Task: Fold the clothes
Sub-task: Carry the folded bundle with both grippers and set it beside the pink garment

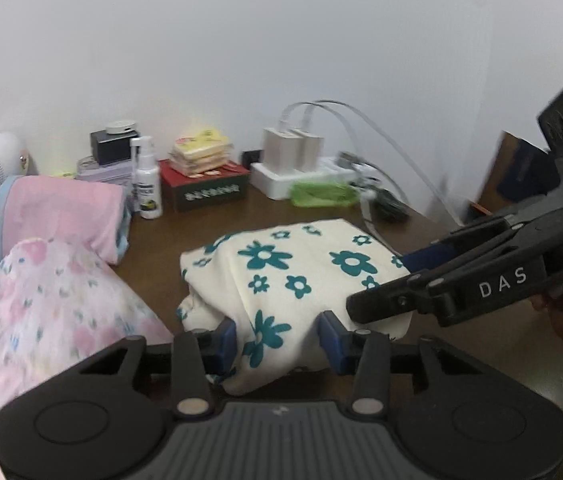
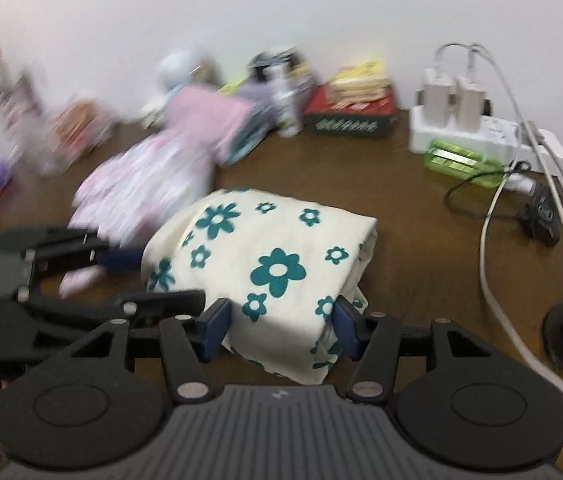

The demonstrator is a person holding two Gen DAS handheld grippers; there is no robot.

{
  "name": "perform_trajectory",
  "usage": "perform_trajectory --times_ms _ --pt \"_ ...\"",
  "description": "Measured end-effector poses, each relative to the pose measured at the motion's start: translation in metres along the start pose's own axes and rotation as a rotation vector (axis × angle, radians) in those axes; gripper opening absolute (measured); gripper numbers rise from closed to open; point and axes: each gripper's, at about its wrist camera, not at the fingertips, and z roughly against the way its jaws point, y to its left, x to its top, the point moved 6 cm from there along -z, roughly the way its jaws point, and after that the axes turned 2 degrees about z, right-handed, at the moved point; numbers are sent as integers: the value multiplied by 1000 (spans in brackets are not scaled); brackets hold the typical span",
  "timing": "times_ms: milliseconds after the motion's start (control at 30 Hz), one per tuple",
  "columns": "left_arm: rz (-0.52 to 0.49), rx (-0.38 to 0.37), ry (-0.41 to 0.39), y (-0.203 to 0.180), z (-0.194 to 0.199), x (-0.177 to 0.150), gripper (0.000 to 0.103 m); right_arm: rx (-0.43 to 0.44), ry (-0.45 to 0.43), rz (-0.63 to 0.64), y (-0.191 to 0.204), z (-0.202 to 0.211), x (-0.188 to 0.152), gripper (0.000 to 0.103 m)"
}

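The dark brown table (image 1: 161, 280) carries everything, set against a plain white wall. Largest on it is the heap of pink flowered clothes (image 1: 41, 300) at the left, with a folded pink garment (image 1: 61, 208) lying behind it. Near the middle lies the cream cloth with teal flowers (image 1: 293, 272), folded into a thick bundle whose near edge hangs between both pairs of fingers.

The left gripper (image 1: 277, 340) has its blue-padded fingers (image 1: 225, 340) on either side of the cloth's near left corner, and the fabric fills the gap between them, so they appear to hold it. The right gripper (image 2: 277, 328) does the same at the near right corner, its fingers (image 2: 345, 328) set a little wider with cloth bunched between them; whether the pads press firmly I cannot tell.

Along the wall stand a white power strip (image 2: 481, 136) with two chargers and trailing white cables, a red box (image 1: 205, 184) topped with yellow packets, a white spray bottle (image 1: 145, 184) and a small green case (image 2: 461, 164).
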Motion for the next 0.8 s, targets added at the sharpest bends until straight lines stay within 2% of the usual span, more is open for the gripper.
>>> perform_trajectory --times_ms 167,333,500,667,733,800 --pt "44 21 -20 32 -25 18 40 -25 -43 26 -9 -36 33 56" --pt "71 19 -33 50 -35 23 36 -7 -79 35 -14 -60 56 58" --pt "70 31 -33 55 -36 20 37 9 -97 20 -20 -70 61 60" --pt "96 40 -37 52 -15 17 37 -33 -111 13 -20 -53 53 62" --pt "96 30 -53 46 8 16 38 -67 -137 9 -20 -35 54 73" --pt "93 28 -74 37 34 16 39 -101 -182 2 -19 -9 55 76"
